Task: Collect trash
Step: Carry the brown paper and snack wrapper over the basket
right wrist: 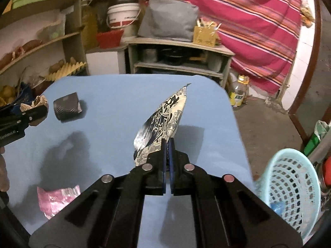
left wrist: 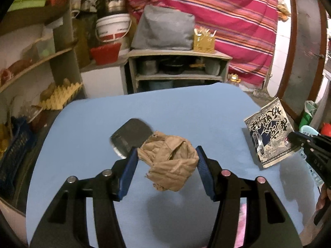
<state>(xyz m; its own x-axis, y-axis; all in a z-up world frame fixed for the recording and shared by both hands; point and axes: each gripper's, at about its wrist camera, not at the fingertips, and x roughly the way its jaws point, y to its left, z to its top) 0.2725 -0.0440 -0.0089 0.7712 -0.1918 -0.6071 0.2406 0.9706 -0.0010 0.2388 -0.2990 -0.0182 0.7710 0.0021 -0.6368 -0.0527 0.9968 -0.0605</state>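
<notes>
Left gripper [left wrist: 167, 161] clamps a crumpled brown paper wad [left wrist: 170, 163] above the blue table [left wrist: 186, 107]; right gripper [right wrist: 167, 142] pinches a printed black-and-white foil packet [right wrist: 163, 124] near its right edge.

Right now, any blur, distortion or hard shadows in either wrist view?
Left wrist view: heavy fisheye bending at the shelves, crumpled brown paper sharp, soft shadow below it on the blue table. Right wrist view: striped cloth and light blue basket motion-smeared, dark shadows on the table beside the printed wrapper.

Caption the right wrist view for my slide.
Right gripper shut on printed foil packet above blue table, basket alongside.
</notes>
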